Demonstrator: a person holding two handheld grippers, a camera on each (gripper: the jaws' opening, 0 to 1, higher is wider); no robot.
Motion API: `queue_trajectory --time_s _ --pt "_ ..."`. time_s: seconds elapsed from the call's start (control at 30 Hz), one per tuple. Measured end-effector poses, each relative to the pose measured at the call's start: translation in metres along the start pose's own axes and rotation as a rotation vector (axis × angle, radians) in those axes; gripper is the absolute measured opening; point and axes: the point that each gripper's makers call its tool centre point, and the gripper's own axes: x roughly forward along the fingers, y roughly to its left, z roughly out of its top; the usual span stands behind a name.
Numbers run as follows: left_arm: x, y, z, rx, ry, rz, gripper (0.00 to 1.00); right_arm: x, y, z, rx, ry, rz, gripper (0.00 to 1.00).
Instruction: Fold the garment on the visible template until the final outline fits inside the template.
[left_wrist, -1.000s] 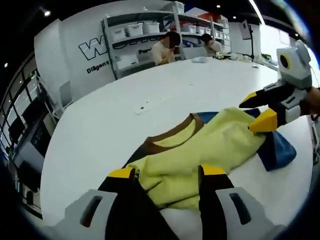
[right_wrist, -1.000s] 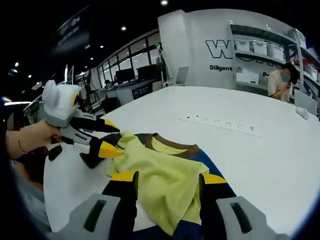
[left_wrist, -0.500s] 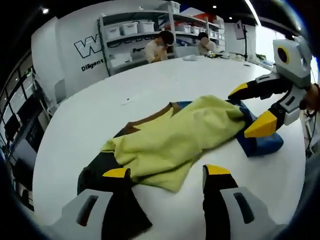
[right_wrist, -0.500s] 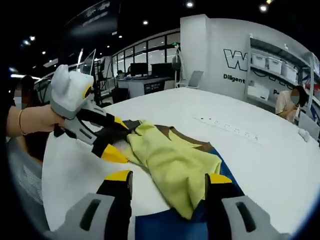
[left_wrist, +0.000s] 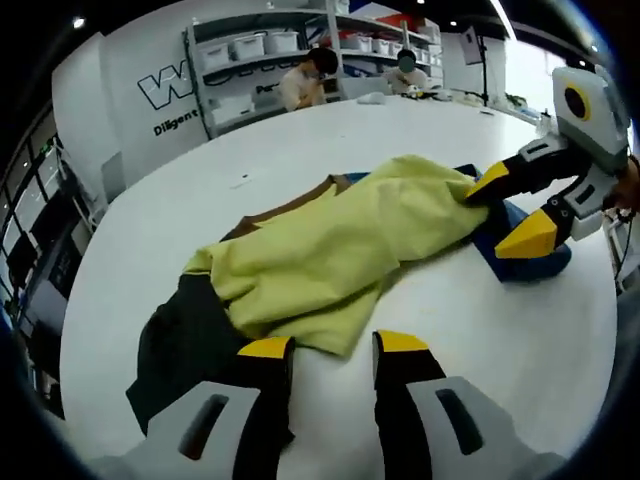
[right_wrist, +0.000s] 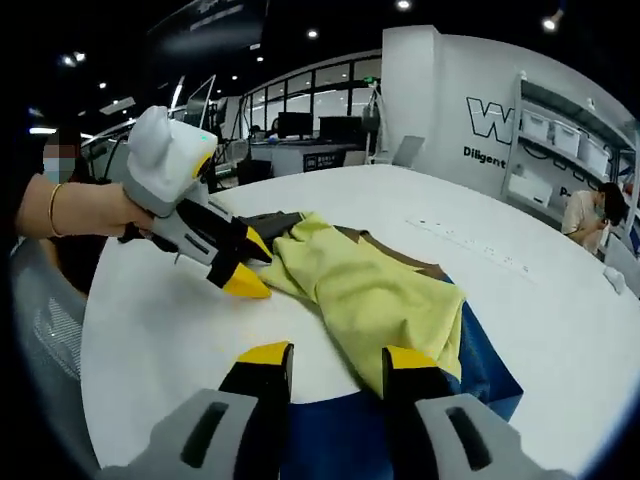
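**Garment laid out, both grippers at its ends**

The garment (left_wrist: 330, 255) lies across the frame centre on the table (left_wrist: 500, 340). The left gripper (left_wrist: 325, 348) and right gripper (right_wrist: 325, 355) hover with jaws spread, empty, presumably positioned to seize opposite edges for folding.

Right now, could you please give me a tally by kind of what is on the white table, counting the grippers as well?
Garments: 1, the yellow, brown and blue garment
Grippers: 2, the left gripper and the right gripper
Total: 3, all at the white table
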Motion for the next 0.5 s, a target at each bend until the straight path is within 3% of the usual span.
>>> queue_trajectory --time_s 0.2,0.37,0.5 --pt "0.004 0.002 0.003 -0.013 -0.008 0.006 0.26 0.008 -0.018 -0.022 -0.117 0.095 -0.090 0.22" --pt "0.004 0.002 0.004 0.000 -0.014 0.013 0.19 0.011 -0.028 -0.023 -0.199 0.116 -0.148 0.02" --pt "0.004 0.001 0.005 -0.006 -0.019 0.001 0.10 0.016 -0.032 -0.025 -0.207 0.125 -0.155 0.00"
